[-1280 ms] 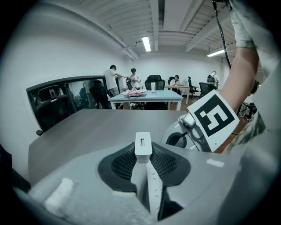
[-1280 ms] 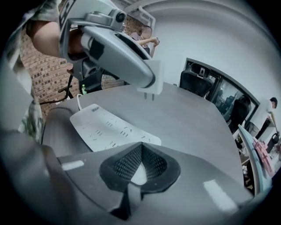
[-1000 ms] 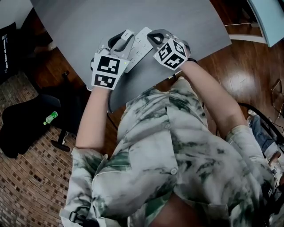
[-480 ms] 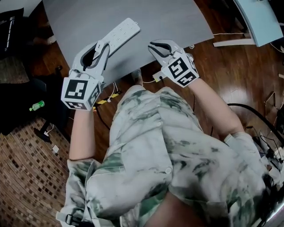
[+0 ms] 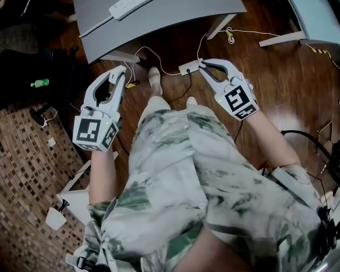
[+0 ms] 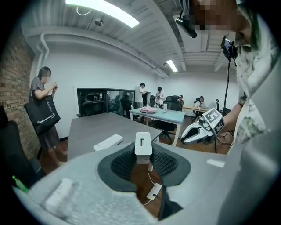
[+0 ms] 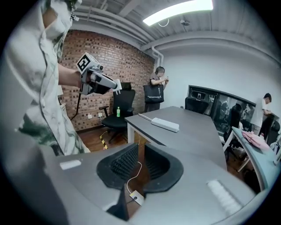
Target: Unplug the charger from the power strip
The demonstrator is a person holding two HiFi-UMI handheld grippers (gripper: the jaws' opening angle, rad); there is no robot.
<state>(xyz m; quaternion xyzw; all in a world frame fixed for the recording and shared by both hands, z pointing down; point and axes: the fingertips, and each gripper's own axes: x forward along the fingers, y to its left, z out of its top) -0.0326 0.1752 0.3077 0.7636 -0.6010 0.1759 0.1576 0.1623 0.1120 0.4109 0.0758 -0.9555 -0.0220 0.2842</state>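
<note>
A white charger block (image 6: 143, 146) sits upright between the ribbed pads of my left gripper (image 6: 143, 153), which is shut on it. In the head view that left gripper (image 5: 118, 76) hangs over the wooden floor, well short of the grey table (image 5: 175, 13). The white power strip (image 5: 127, 6) lies on the table's near part and also shows as the strip (image 6: 108, 142) and the strip (image 7: 165, 124). My right gripper (image 5: 202, 65) is held over the floor too. Its jaws (image 7: 140, 160) stand a little apart with nothing between them.
A small white adapter (image 5: 188, 68) with a thin cable lies on the floor under the table edge. A black office chair with a green bottle (image 5: 39, 83) stands left. A person with a black bag (image 6: 44, 110) and a light-blue table (image 6: 164, 116) are beyond.
Both grippers have pulled back from the power strip and off the table to over the floor. The left one has come away with the charger in it.
</note>
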